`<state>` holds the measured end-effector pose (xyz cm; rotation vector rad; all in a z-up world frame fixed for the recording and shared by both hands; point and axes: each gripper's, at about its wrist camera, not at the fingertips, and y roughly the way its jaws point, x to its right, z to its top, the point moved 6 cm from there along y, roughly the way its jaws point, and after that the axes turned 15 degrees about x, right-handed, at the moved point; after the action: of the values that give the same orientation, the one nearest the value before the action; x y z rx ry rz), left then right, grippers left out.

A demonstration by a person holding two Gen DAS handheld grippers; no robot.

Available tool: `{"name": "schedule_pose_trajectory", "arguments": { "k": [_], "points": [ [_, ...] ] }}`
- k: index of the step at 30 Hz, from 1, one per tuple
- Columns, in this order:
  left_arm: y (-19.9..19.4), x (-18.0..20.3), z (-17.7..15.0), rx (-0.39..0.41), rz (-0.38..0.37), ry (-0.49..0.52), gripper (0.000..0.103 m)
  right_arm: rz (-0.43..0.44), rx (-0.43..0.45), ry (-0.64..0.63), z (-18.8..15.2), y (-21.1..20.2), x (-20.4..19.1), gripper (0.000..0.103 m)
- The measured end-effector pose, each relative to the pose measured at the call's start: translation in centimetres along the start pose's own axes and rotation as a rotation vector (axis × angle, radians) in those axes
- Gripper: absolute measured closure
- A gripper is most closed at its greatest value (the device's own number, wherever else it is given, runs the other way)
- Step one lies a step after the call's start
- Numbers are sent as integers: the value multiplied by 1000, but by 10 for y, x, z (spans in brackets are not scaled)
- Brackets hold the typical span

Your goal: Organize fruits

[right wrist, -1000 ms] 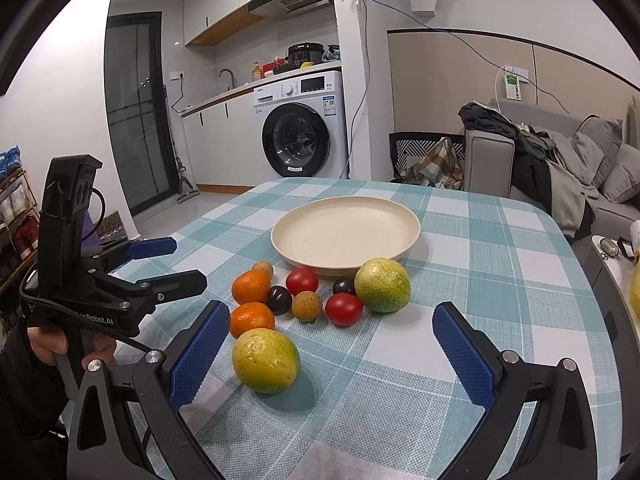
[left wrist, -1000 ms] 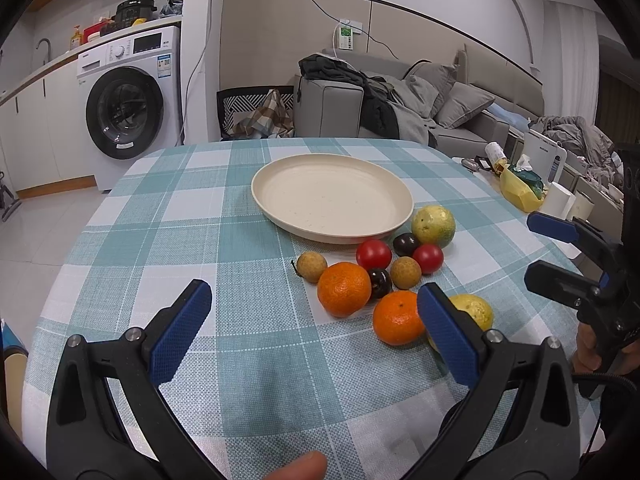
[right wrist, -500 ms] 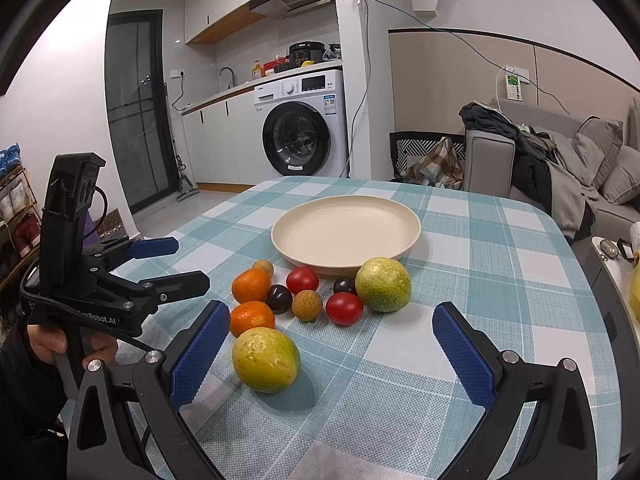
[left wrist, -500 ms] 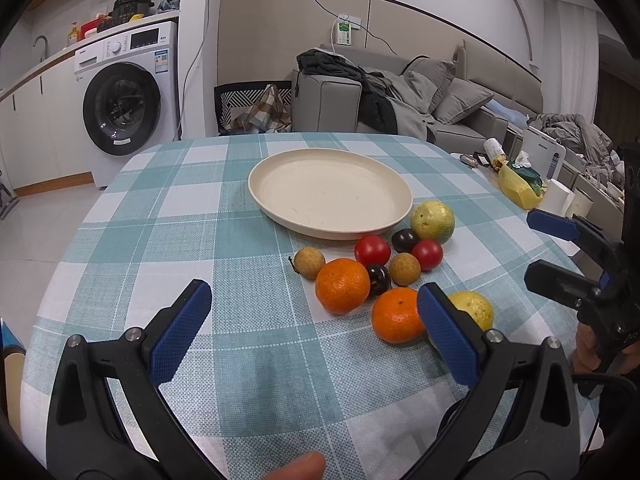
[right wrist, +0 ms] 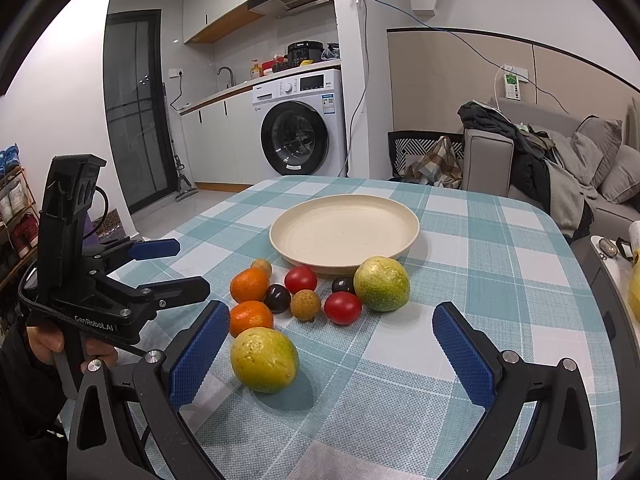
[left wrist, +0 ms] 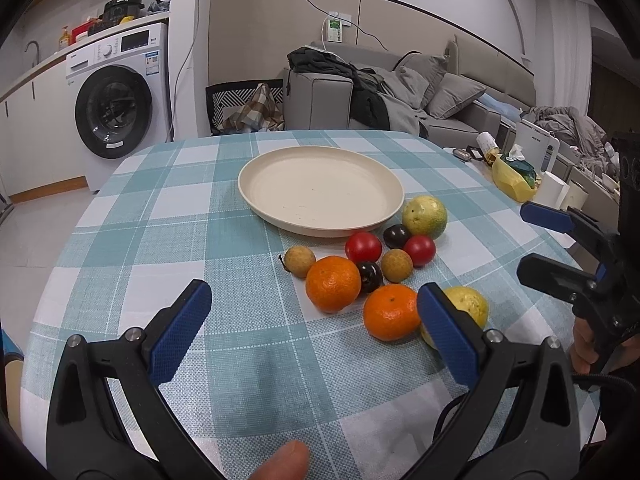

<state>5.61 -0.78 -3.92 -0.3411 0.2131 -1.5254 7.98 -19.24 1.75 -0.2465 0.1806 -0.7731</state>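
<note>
An empty cream plate [left wrist: 320, 190] [right wrist: 344, 229] sits mid-table. In front of it lies a cluster of fruit: two oranges [left wrist: 333, 283] [left wrist: 391, 311], two red tomatoes [left wrist: 363, 247], dark plums [left wrist: 370, 276], brown longans [left wrist: 299, 261] and two yellow-green citrus [left wrist: 424, 217] [right wrist: 264, 359]. My left gripper [left wrist: 316, 328] is open and empty, just short of the oranges. My right gripper [right wrist: 328, 352] is open and empty, with the near citrus beside its left finger. Each gripper also shows in the other view, the right one [left wrist: 552, 240] and the left one [right wrist: 160, 264].
The round table has a teal checked cloth [left wrist: 160, 216]. A washing machine [left wrist: 120, 104] and a grey sofa [left wrist: 400, 96] stand beyond it. A side table with a yellow object [left wrist: 512, 176] is at the right.
My left gripper has crept forward and slightly down toward the oranges. The right gripper has hardly moved. No fruit has moved.
</note>
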Motion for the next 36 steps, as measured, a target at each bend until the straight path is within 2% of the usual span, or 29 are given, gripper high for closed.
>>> {"name": "schedule_pose_trajectory", "arguments": {
  "k": [12, 24, 27, 30, 36],
  "points": [
    [1, 3, -3, -9, -18, 3, 1, -11, -14, 7, -1, 1, 3, 0],
    [4, -4, -4, -31, 12, -19, 1, -38, -28, 11, 1, 1, 6, 0],
    [4, -4, -3, -24, -2, -21, 1, -33, -56, 18, -1, 6, 6, 0],
    [2, -3, -2, -19, -7, -17, 1, -21, -122, 10, -9, 13, 2, 0],
    [1, -1, 0, -12, -19, -16, 1, 13, -166, 15, -15, 16, -2, 1]
  ]
}}
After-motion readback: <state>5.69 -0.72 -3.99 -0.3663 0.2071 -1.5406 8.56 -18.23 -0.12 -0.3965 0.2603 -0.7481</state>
